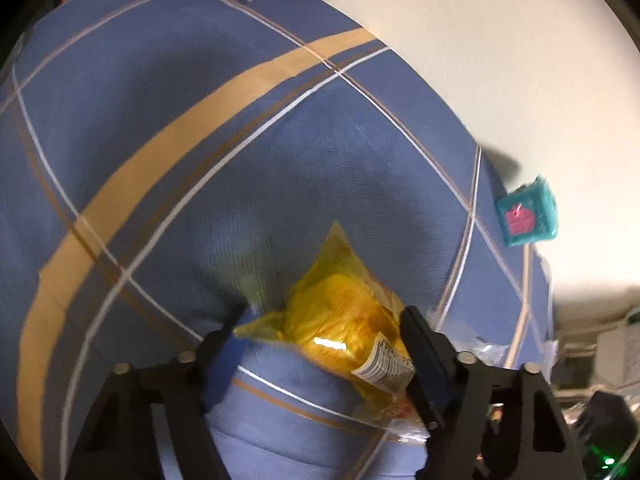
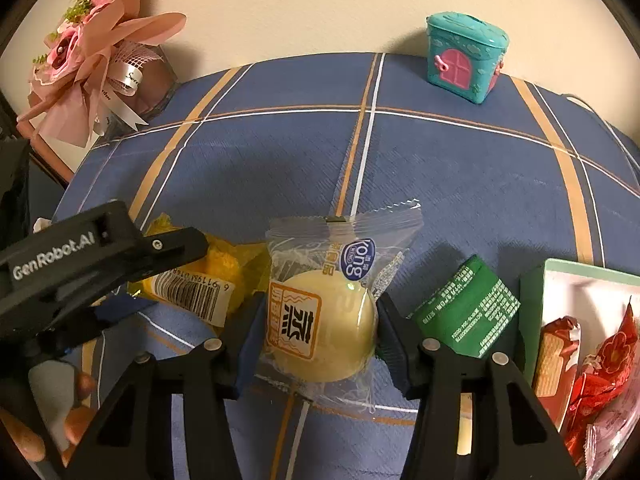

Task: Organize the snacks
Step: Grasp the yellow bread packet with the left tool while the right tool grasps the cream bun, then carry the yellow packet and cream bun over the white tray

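My left gripper (image 1: 326, 320) has its fingers on both sides of a yellow snack packet (image 1: 344, 320) with a barcode label; the same packet (image 2: 200, 284) shows in the right wrist view under the left gripper's body (image 2: 100, 256). My right gripper (image 2: 318, 316) is shut on a clear-wrapped round pale pastry (image 2: 328, 324) and holds it over the blue plaid cloth (image 2: 440, 184). A green packet (image 2: 466, 308) lies just right of it. A tray (image 2: 532, 300) at the right edge holds red-wrapped snacks (image 2: 600, 360).
A teal toy house box (image 2: 466, 58) stands at the table's back edge by the wall; it also shows in the left wrist view (image 1: 526, 214). A pink flower bouquet (image 2: 88, 64) stands at the back left. The cloth's middle is bare.
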